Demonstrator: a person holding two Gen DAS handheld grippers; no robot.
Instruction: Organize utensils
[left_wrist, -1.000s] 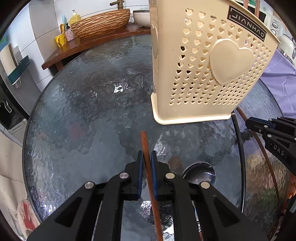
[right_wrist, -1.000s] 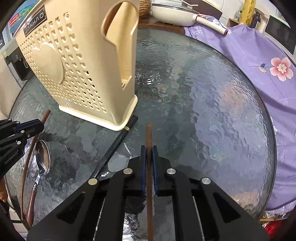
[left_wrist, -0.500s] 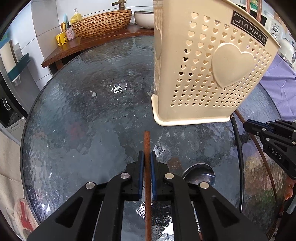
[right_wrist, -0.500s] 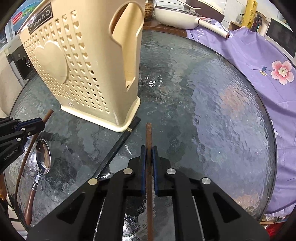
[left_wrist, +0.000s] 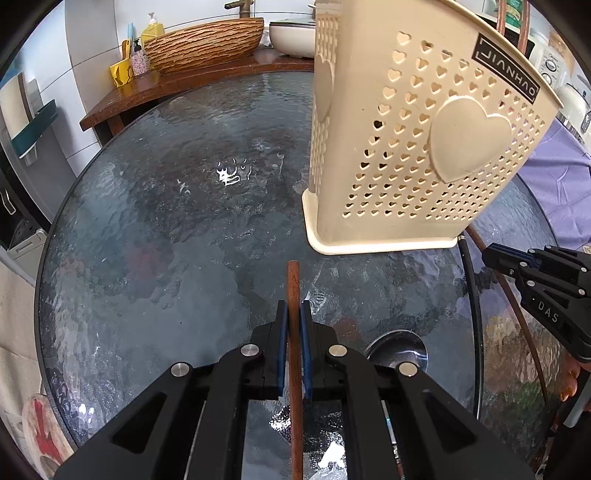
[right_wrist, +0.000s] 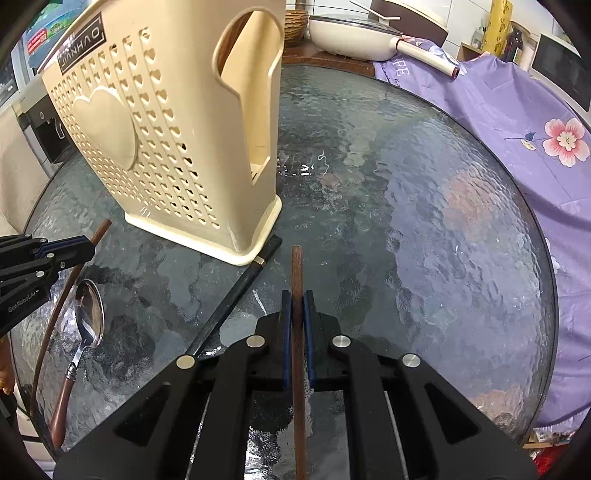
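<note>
A cream utensil holder (left_wrist: 417, 147) with heart-shaped holes stands on the round glass table (left_wrist: 166, 229); it also shows in the right wrist view (right_wrist: 166, 147). My left gripper (left_wrist: 293, 317) is shut on a brown wooden chopstick (left_wrist: 294, 288), held above the table in front of the holder's base. My right gripper (right_wrist: 297, 310) is shut on a second brown wooden chopstick (right_wrist: 296, 273), near the holder's right corner. A black chopstick (right_wrist: 232, 302) and a steel spoon (right_wrist: 86, 317) with a brown handle lie on the table between the grippers.
A woven basket (left_wrist: 203, 44), soap bottles (left_wrist: 138, 55) and a white pot (left_wrist: 291, 35) sit on a wooden counter behind the table. A white pan (right_wrist: 354, 35) and purple flowered cloth (right_wrist: 517, 122) are at the right.
Both grippers have risen and drawn slightly closer to the holder, each still holding its chopstick. The left chopstick has straightened between the jaws.
</note>
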